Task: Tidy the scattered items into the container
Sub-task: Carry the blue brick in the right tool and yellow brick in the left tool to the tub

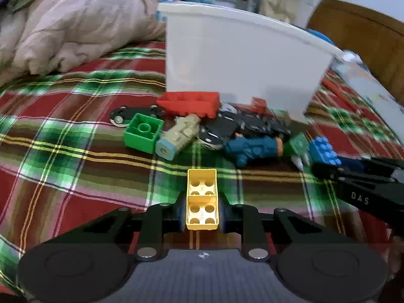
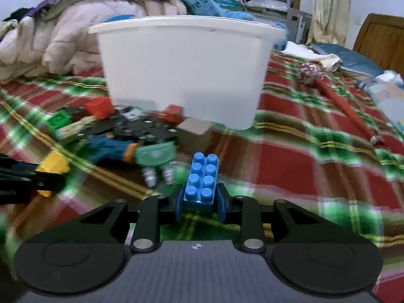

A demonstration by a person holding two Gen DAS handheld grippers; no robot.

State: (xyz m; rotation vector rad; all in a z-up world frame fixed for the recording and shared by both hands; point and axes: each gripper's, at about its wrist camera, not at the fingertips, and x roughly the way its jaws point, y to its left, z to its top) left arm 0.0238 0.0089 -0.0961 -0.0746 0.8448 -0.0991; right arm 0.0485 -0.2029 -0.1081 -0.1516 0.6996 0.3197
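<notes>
Squarely between left gripper [image 1: 202, 208] pads: yellow brick [image 1: 202, 199]

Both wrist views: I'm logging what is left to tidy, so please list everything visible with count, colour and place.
tub: 1, white, on the plaid bed cover behind the toys
yellow brick: 1, held in left gripper, studs down
blue brick: 1, held in right gripper, studs up
red brick: 1, at tub's foot
green brick: 1, left of the pile
toy car: 1, black, behind green brick
beige figure: 1, pile centre
teal figure: 1, pile right
quilt: 1, pink, far left
left gripper: shut on yellow brick
right gripper: shut on blue brick
</notes>
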